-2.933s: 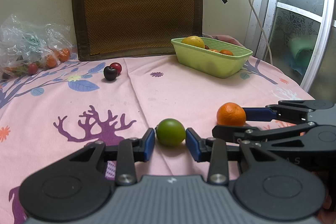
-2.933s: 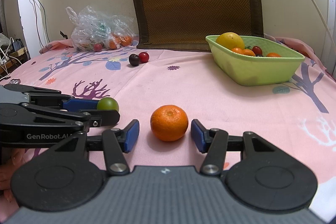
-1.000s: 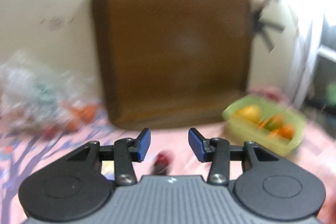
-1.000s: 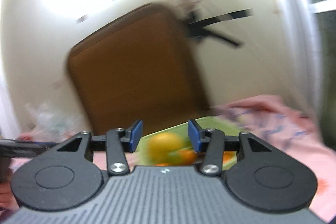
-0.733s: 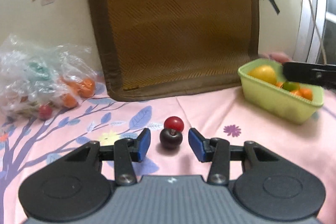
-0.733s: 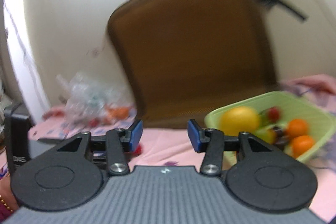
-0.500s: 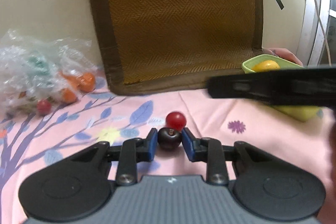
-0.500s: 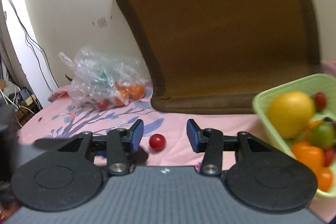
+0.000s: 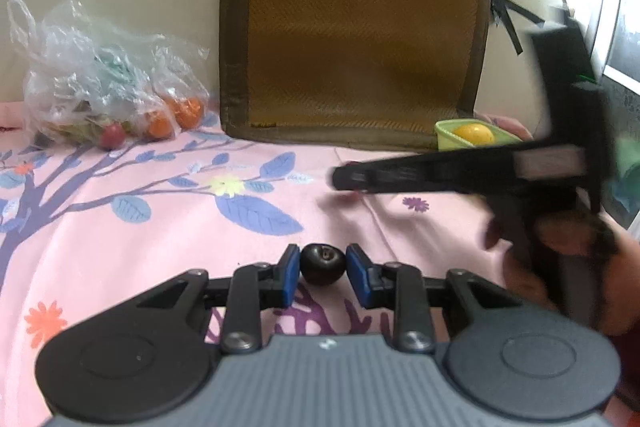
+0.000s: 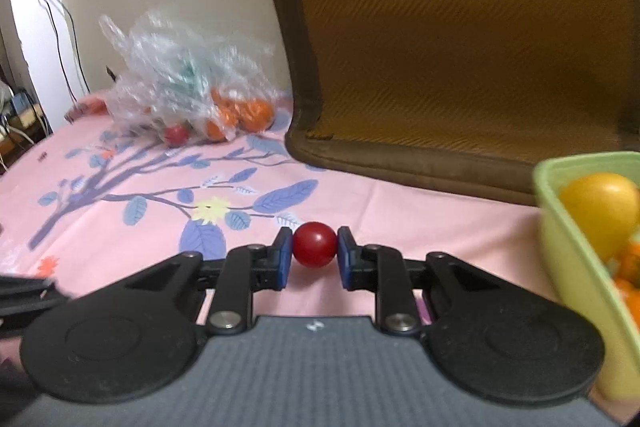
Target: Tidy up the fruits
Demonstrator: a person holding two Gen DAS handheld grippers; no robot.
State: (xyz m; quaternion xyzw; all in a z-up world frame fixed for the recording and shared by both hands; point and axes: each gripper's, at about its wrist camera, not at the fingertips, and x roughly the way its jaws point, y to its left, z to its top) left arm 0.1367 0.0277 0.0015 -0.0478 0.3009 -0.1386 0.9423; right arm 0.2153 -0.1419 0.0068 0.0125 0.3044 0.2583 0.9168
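Observation:
A dark purple cherry (image 9: pixel 323 264) sits between the blue pads of my left gripper (image 9: pixel 323 273), which is shut on it just above the pink cloth. In the right wrist view a small red cherry (image 10: pixel 314 244) is pinched between the pads of my right gripper (image 10: pixel 314 259). The green basket (image 10: pixel 568 247) with a yellow citrus (image 10: pixel 598 205) and orange fruit stands at the right edge. From the left wrist view the right gripper (image 9: pixel 460 171) crosses the scene, blurred, held by a hand (image 9: pixel 560 259), and hides most of the basket (image 9: pixel 448 131).
A clear plastic bag (image 9: pixel 100 83) with oranges and a red fruit lies at the back left by the wall. A brown woven cushion (image 9: pixel 356 35) leans against the wall behind the pink patterned cloth (image 9: pixel 160 227). A window frame stands at the far right.
Both grippers have closed on the cherries: the left on the dark one, the right on the red one. The left has pulled back toward me; the right has moved nearer the basket.

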